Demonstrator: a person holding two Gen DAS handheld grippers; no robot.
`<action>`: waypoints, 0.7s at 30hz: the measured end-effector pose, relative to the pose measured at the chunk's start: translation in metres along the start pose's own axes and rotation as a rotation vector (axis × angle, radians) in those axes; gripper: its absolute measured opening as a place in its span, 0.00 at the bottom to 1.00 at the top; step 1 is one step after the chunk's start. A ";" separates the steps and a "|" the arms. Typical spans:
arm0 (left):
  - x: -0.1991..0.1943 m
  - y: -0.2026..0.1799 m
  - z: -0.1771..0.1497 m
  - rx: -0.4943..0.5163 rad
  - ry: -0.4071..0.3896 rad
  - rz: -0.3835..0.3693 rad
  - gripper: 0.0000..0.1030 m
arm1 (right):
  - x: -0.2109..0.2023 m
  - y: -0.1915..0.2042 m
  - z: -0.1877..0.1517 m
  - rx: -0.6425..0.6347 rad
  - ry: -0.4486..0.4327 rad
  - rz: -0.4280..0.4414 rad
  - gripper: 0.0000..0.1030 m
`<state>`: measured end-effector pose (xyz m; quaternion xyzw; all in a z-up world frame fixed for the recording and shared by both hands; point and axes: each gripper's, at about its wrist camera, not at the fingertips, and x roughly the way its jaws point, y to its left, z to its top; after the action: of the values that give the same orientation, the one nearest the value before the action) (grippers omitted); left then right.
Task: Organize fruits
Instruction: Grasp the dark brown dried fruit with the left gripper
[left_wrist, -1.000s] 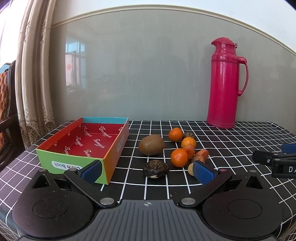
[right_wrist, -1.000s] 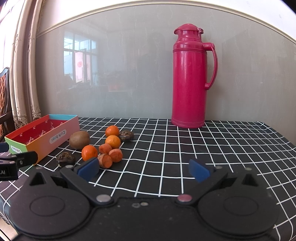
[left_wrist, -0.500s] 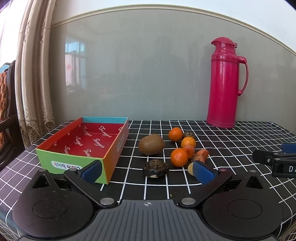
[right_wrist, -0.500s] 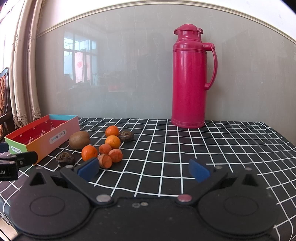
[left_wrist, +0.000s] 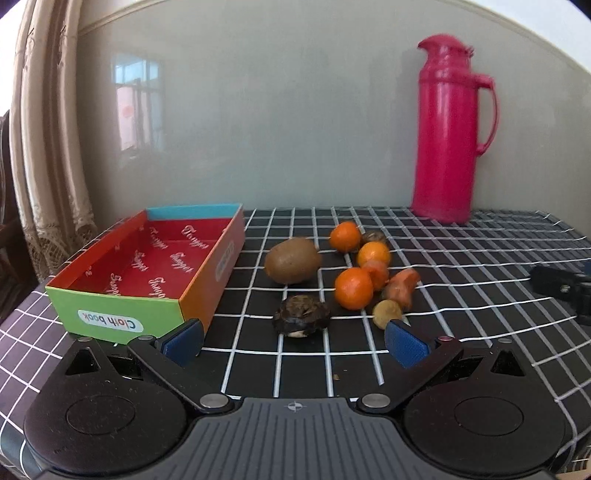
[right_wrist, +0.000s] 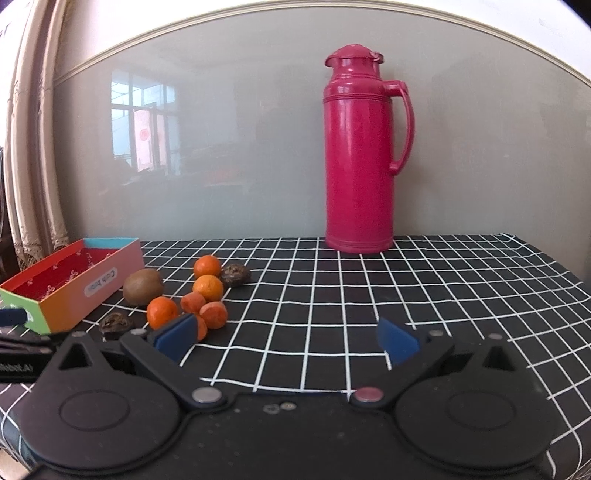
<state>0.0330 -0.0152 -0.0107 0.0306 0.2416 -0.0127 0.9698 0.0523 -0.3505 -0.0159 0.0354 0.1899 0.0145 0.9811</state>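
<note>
A brown kiwi (left_wrist: 293, 260), several small oranges (left_wrist: 353, 288), two dark wrinkled fruits (left_wrist: 301, 316) and a small yellowish fruit (left_wrist: 386, 312) lie in a loose cluster on the checked cloth. An open colourful box (left_wrist: 147, 266) with a red inside stands left of them and holds nothing. My left gripper (left_wrist: 293, 341) is open and empty, just in front of the near dark fruit. My right gripper (right_wrist: 286, 338) is open and empty, right of the cluster (right_wrist: 192, 295), with its left pad (right_wrist: 173, 336) in front of the nearest orange pieces.
A tall pink thermos (right_wrist: 360, 155) stands at the back by the grey wall. The black-and-white checked tablecloth (right_wrist: 406, 295) stretches to the right. Curtains (left_wrist: 44, 147) hang at the far left. The right gripper's tip (left_wrist: 557, 284) shows at the right edge.
Both grippers have moved forward and a little higher; the fruits and box sit lower and closer in both views. Nothing on the table has moved.
</note>
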 end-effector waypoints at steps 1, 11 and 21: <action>0.004 0.000 0.001 -0.005 0.011 0.005 1.00 | 0.002 0.000 0.000 -0.004 0.002 -0.003 1.00; 0.040 -0.002 0.013 -0.041 0.029 -0.021 1.00 | 0.021 -0.002 0.002 0.005 0.022 -0.024 1.00; 0.082 -0.014 0.018 0.014 0.116 -0.014 0.46 | 0.023 -0.004 0.001 0.013 0.016 -0.020 1.00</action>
<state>0.1132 -0.0307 -0.0339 0.0364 0.2974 -0.0195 0.9539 0.0742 -0.3533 -0.0242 0.0396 0.1980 0.0040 0.9794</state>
